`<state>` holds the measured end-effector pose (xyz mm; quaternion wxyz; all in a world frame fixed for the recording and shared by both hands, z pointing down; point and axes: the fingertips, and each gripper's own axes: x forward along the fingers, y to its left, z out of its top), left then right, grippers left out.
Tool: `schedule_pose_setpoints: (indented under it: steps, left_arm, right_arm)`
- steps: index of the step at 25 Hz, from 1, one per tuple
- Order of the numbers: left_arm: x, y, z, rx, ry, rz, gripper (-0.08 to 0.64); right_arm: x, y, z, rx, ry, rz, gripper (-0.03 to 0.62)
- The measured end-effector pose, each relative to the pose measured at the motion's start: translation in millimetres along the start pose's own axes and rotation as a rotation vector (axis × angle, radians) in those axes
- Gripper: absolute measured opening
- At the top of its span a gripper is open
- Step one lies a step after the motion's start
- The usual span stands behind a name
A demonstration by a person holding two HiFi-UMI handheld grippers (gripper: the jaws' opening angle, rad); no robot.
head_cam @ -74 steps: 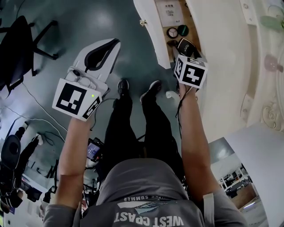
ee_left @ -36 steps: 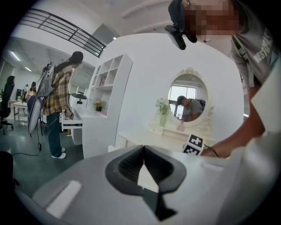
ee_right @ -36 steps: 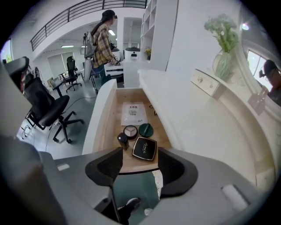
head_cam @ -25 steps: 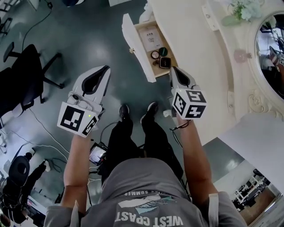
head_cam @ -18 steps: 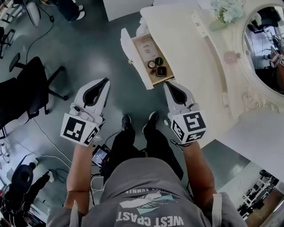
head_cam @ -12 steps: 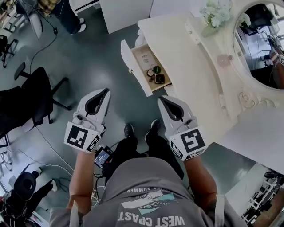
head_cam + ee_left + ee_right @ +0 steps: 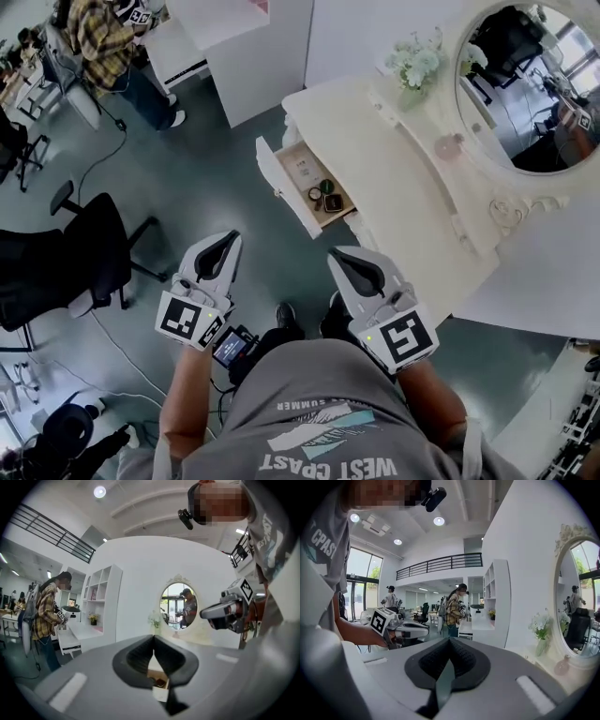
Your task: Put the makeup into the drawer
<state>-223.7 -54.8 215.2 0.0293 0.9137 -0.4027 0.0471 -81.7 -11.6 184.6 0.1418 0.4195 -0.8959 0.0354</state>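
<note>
Teal floor (image 7: 187,178) at my feet, and close to my body my left gripper (image 7: 228,240) and right gripper (image 7: 339,255) both have jaws pressed together with nothing in either. Further out, the drawer (image 7: 279,187) of the white vanity (image 7: 394,178) stands pulled open, makeup (image 7: 324,197) lying inside beside a card (image 7: 302,171). Placing looks done; I judge only shutting the drawer might be left.

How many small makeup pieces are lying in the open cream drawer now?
3, all at the cream drawer's end nearer the person: a round pale-centred compact, a round dark green compact beside it, a dark square compact. Smaller pieces may be hidden.
</note>
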Motion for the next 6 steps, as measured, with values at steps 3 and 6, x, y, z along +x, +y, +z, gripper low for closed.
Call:
schedule_pose_setpoints:
  steps: [3,6]
  left_arm:
    - [-9.4,-12.5,4.7,-0.002,0.001,-0.01,0.002]
    - [-19.0,-25.6,10.9,-0.004,0.0,-0.016,0.002]
  right_arm:
    - [-21.2,4.8,6.6,0.0,-0.002,-0.017,0.0]
    - [-42.0,7.9,12.4,0.007,-0.004,-0.037,0.0]
